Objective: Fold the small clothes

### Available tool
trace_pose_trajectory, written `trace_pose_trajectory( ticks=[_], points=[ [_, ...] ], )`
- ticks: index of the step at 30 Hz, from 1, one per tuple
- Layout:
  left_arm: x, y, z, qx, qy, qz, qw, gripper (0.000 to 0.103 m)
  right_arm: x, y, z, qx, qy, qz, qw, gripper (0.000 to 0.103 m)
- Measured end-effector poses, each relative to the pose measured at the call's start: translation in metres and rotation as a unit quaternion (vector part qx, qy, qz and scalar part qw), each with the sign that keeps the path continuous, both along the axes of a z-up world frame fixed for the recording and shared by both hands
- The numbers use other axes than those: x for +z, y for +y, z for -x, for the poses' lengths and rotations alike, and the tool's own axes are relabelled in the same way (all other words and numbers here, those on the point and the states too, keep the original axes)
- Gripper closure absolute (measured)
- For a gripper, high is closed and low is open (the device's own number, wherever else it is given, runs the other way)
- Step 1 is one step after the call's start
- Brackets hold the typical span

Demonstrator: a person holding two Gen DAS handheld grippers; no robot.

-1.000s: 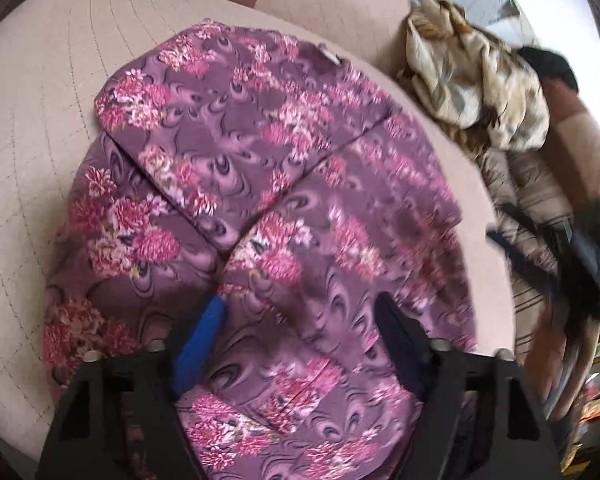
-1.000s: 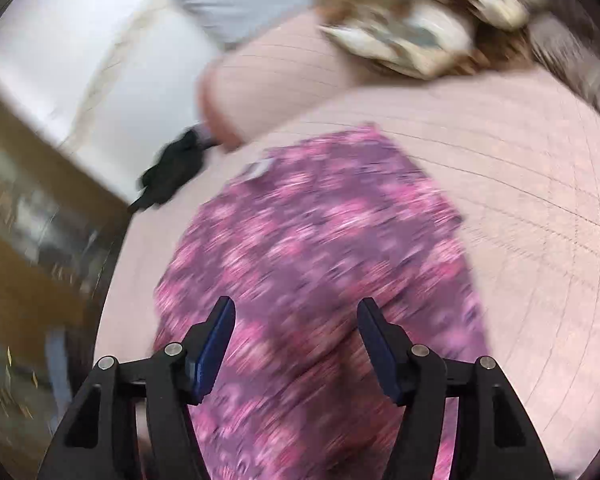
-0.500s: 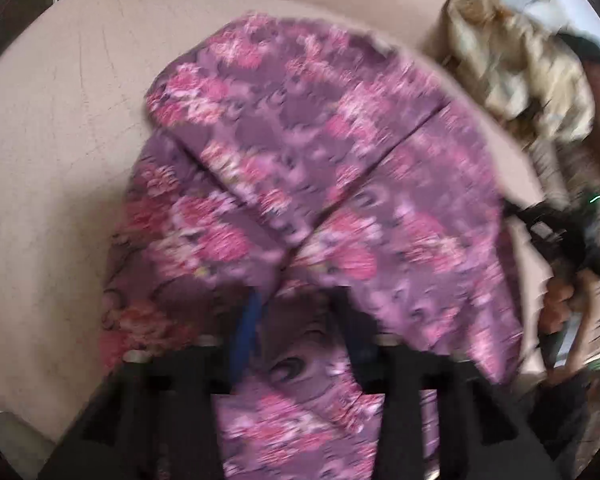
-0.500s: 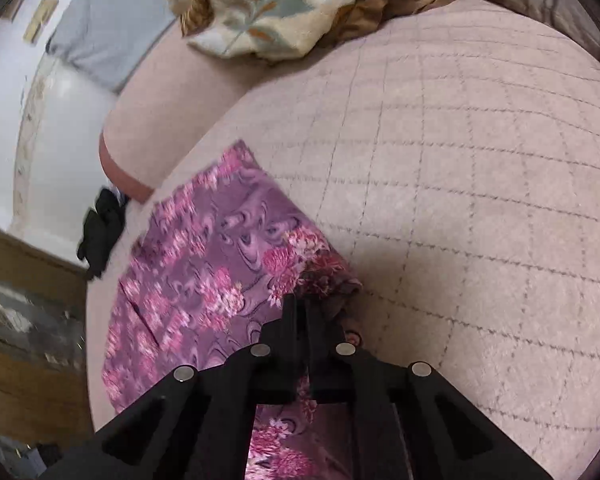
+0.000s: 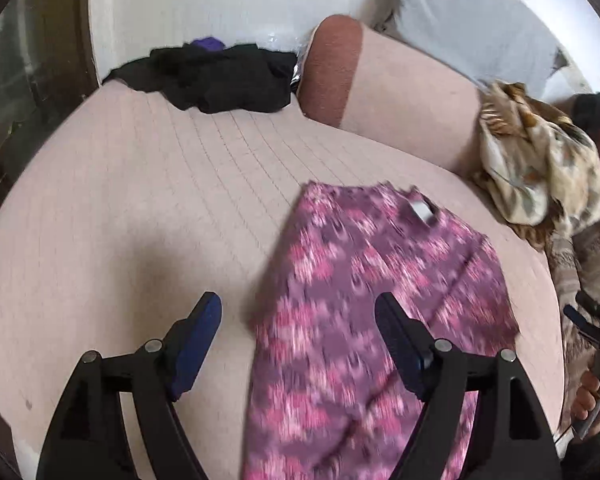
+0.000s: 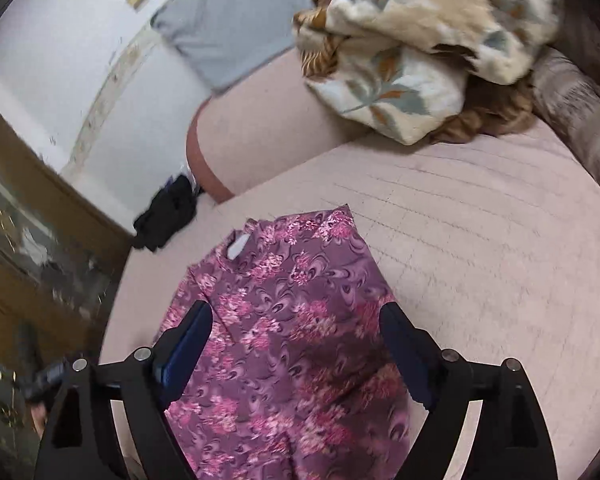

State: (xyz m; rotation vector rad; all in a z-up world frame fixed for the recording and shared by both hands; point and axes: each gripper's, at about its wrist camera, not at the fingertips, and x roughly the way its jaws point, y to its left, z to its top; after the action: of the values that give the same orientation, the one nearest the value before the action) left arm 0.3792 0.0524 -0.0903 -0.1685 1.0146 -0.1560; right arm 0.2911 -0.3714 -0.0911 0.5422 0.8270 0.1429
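Hovering with both tools spread wide, nothing held: your left gripper [image 5: 298,330] and right gripper [image 6: 296,338] sit above purple floral garment [image 6: 284,344], lying flat on pink quilted cushion [image 6: 480,264]. Risk: pinch top layer only, fold slips open; drag hem, fabric bunches toward floral blanket [image 6: 416,52].

Left tongs [image 5: 298,330], right tongs [image 6: 296,338] agape.
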Motion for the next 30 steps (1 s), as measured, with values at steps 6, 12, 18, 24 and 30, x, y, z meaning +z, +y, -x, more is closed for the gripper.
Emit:
trace_pose_trajectory(
  ticks=[6,12,18,24,30],
  points=[
    [-0.056,-0.015,-0.106,-0.011,0.06,0.027,0.9978,0.025,-0.042,-0.022,-0.095,0.031,0.074,-0.017,0.997,0.024],
    [-0.114,-0.037,-0.172,-0.023,0.108,0.068,0.9916,0.04,-0.117,-0.043,-0.189,0.023,0.144,-0.043,0.988,0.048],
    [-0.122,-0.057,-0.17,-0.048,0.069,0.03,0.996,0.081,-0.124,-0.02,-0.197,0.063,0.116,-0.006,0.991,0.067],
    [-0.08,-0.049,-0.161,-0.054,0.026,0.034,0.9976,0.096,-0.111,0.005,-0.204,0.067,0.138,0.06,0.986,0.097],
    [-0.005,-0.026,-0.156,-0.027,-0.062,0.016,0.9976,0.099,-0.036,-0.008,-0.202,0.043,0.071,0.105,0.991,0.1]
  ],
)
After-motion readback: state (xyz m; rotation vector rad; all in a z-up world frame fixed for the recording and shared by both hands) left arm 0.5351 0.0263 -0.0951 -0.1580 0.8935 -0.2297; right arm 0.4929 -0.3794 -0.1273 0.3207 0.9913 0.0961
